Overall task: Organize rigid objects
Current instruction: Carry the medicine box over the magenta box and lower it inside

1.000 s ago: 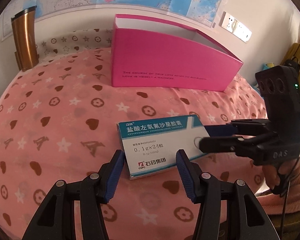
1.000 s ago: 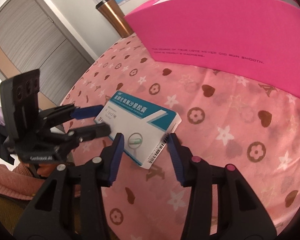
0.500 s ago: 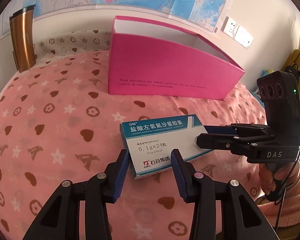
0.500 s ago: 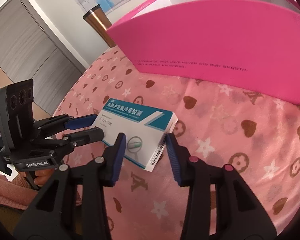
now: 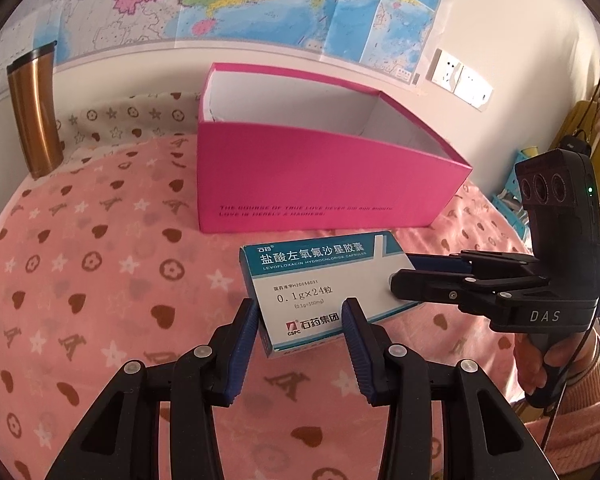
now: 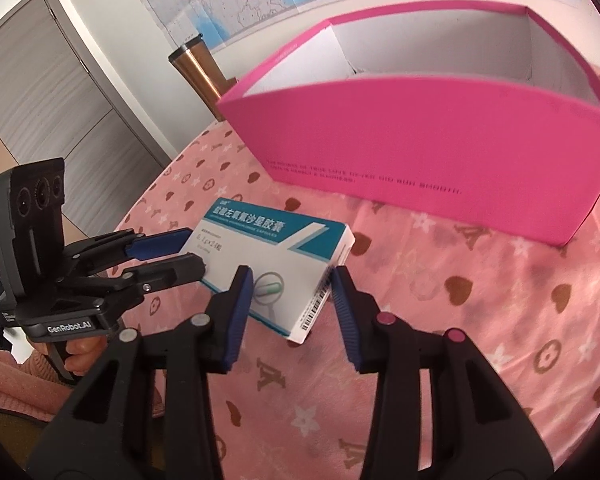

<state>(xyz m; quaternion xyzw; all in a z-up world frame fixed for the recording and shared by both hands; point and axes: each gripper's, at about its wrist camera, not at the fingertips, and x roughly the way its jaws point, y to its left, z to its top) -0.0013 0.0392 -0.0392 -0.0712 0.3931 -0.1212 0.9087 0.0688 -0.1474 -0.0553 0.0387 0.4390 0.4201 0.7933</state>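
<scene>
A white and teal medicine box [image 5: 320, 276] hangs just above the pink patterned bedspread [image 5: 80, 272], carried by both grippers. My left gripper [image 5: 302, 316] is shut on its near-left end, blue pads pressing both sides. My right gripper [image 5: 402, 270] clamps the opposite end from the right. In the right wrist view my right gripper [image 6: 290, 292] pinches the barcode end of the medicine box [image 6: 268, 248], and my left gripper [image 6: 194, 250] grips the far-left end. An open pink box [image 5: 320, 184] stands behind it, its white inside showing nothing.
A copper tumbler [image 5: 34, 116] stands at the back left against the wall. A map covers the wall above, with wall sockets [image 5: 464, 82] to the right. The pink box [image 6: 440, 168] fills the back right in the right wrist view; a grey door [image 6: 40, 100] is far left.
Both grippers closed a little on the medicine box and rose with it toward the pink box, whose white inside has come into view.
</scene>
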